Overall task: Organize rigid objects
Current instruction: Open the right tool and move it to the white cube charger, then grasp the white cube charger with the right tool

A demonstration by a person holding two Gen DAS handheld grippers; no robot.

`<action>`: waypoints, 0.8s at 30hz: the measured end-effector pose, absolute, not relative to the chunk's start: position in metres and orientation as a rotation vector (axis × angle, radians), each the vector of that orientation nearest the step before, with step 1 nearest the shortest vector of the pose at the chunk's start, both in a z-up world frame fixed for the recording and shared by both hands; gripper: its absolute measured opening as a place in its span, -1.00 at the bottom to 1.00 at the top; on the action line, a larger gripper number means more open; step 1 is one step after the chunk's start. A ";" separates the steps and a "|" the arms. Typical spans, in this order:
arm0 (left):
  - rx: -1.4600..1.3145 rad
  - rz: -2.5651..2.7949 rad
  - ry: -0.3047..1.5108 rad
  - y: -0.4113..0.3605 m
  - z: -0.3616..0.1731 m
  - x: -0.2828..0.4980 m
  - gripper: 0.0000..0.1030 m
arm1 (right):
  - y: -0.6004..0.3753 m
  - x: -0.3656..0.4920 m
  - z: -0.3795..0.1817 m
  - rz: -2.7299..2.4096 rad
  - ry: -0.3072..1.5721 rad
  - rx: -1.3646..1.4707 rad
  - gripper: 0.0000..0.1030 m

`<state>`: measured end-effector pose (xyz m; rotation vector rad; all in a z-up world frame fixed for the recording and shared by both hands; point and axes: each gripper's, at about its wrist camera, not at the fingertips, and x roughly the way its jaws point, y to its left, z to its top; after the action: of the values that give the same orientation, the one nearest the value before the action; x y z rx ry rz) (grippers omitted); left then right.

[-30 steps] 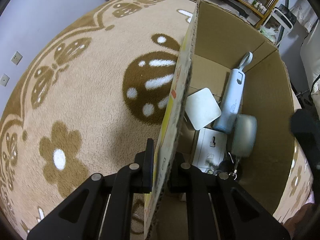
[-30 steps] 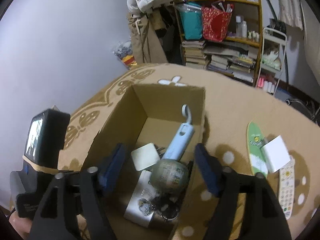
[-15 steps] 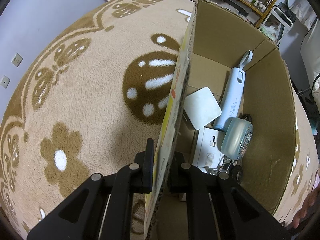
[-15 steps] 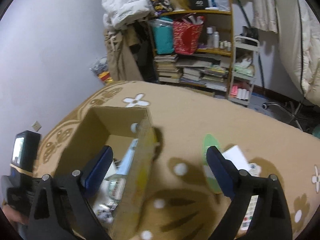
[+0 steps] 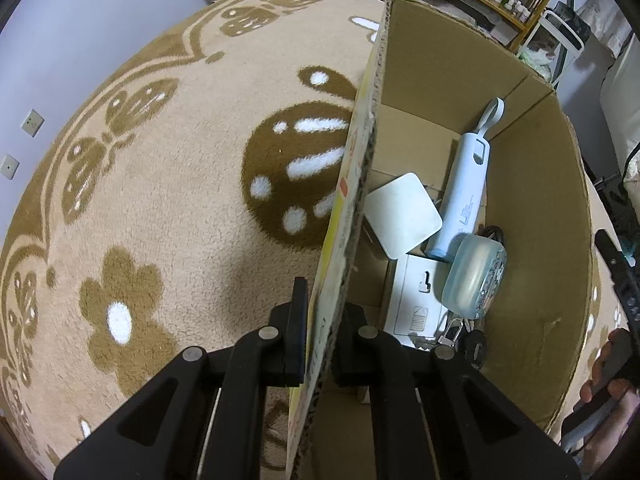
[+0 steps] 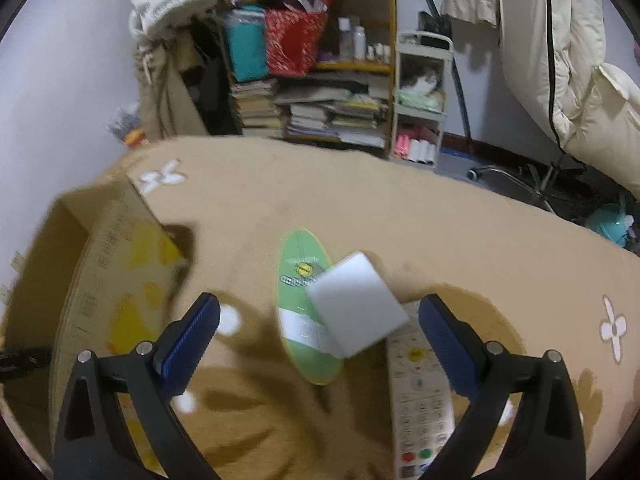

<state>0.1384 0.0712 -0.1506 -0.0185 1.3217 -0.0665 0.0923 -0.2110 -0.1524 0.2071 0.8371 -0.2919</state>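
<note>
My left gripper (image 5: 320, 324) is shut on the near wall of the cardboard box (image 5: 360, 168), one finger outside, one inside. Inside lie a pale blue handheld device (image 5: 466, 196), a white square pad (image 5: 402, 214), a white flat box (image 5: 416, 300), a light blue rounded case (image 5: 474, 276) and dark keys (image 5: 472, 342). My right gripper (image 6: 320, 328) hangs open above the carpet, nothing between its fingers. Below it lie a green oval board (image 6: 300, 304), a white block (image 6: 356, 304) leaning on it, and a white remote (image 6: 420, 396). The cardboard box (image 6: 100, 280) shows at the left.
A patterned beige carpet (image 5: 160, 200) covers the floor. Behind it stand a cluttered bookshelf (image 6: 312, 68), a small white cart (image 6: 420, 96) and hanging bedding (image 6: 568, 60). A person's hand (image 5: 608, 384) on the other gripper's handle shows at the right edge of the left wrist view.
My right gripper opened wider and let a rounded case drop into the box, then swung right and down, away from the box, over the green board, white block and remote. The left gripper stayed clamped on the wall.
</note>
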 end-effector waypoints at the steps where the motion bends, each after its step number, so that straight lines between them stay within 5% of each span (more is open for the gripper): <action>1: -0.015 -0.065 1.322 0.070 -0.151 0.138 -0.84 | -0.212 0.092 -0.156 -0.297 0.846 0.201 1.00; 18: -0.010 -0.065 1.330 0.070 -0.155 0.141 -0.84 | -0.247 0.098 -0.196 -0.345 0.913 0.228 1.00; 24: -0.014 -0.063 1.333 0.071 -0.156 0.142 -0.83 | -0.243 0.103 -0.195 -0.333 0.912 0.169 0.54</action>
<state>0.1421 0.0711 -0.1558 -0.0137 1.3330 -0.0635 0.1027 -0.2430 -0.1953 0.1688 0.9118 -0.3333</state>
